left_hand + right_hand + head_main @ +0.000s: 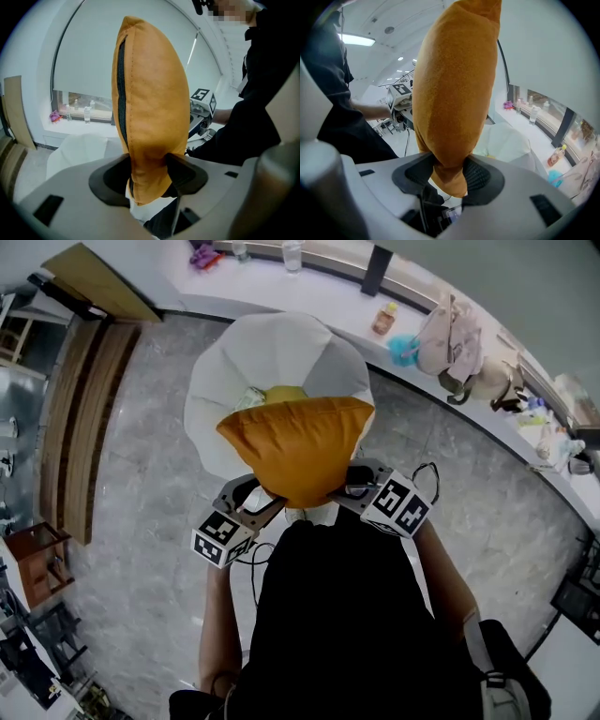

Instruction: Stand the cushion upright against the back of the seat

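An orange cushion is held in the air over the front of a white rounded seat. My left gripper is shut on the cushion's near left corner, and my right gripper is shut on its near right corner. In the left gripper view the cushion stands edge-on with its dark zip showing, pinched between the jaws. The right gripper view shows the cushion rising from the jaws, with the seat behind it. The seat's back curves up at the far side.
A long white counter curves round behind the seat, carrying bottles, a blue bowl and a beige bag. A wooden panel and a small wooden table stand at the left. The floor is grey marble.
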